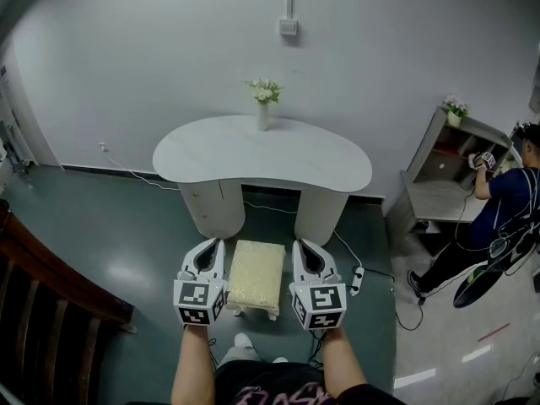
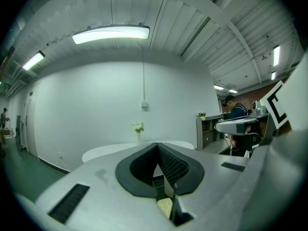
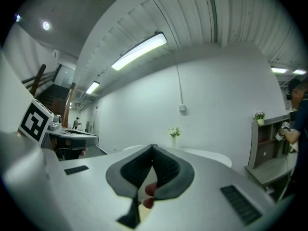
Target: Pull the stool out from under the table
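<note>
A small stool with a cream cushion (image 1: 256,277) stands on the green floor in front of the white kidney-shaped table (image 1: 211,154). Its far end lies near the gap between the table's two pedestals. My left gripper (image 1: 215,245) hovers beside the stool's left side and my right gripper (image 1: 302,245) beside its right side. Both point toward the table. In the left gripper view the jaws (image 2: 157,144) meet at the tips with nothing between them. The right gripper (image 3: 153,146) is likewise shut and empty. A sliver of cream cushion (image 2: 165,206) shows below the left jaws.
A vase of white flowers (image 1: 263,101) stands on the table. At the right a person (image 1: 504,205) works at a grey shelf unit (image 1: 443,171). A power strip (image 1: 356,281) and cables lie on the floor right of the stool. A dark wooden railing (image 1: 42,298) runs at the left.
</note>
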`<state>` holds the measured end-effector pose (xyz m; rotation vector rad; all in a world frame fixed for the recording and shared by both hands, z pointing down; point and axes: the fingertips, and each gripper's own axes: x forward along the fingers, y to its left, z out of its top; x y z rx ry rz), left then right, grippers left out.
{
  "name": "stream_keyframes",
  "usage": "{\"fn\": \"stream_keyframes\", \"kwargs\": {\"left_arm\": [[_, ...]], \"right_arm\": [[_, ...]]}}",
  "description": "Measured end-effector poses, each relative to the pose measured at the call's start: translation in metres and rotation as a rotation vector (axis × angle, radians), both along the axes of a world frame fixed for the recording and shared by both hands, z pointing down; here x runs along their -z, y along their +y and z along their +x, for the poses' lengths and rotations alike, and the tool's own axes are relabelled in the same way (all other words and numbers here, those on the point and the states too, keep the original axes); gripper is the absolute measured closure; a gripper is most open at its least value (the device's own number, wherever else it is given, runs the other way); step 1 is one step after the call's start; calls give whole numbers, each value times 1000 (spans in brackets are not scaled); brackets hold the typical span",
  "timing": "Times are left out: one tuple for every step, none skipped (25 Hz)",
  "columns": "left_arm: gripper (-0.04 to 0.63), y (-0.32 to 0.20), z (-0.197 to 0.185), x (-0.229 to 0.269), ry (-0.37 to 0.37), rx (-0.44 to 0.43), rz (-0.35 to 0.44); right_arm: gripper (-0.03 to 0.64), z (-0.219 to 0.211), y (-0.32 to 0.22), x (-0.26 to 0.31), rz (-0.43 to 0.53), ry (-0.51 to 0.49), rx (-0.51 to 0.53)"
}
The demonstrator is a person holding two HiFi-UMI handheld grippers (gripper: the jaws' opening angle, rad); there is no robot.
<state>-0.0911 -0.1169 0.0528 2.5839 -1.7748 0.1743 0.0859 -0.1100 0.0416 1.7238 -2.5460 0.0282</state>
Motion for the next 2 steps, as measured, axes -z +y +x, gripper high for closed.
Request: {"fn": "stream_keyframes", "kwargs": {"left_arm": [[583, 0, 0, -1, -1, 1, -1], [583, 1, -1, -2, -3, 1, -2]], "right_arm": [[555, 0, 0, -1, 0, 0, -1], [555, 0, 0, -1, -1, -1, -1]]}}
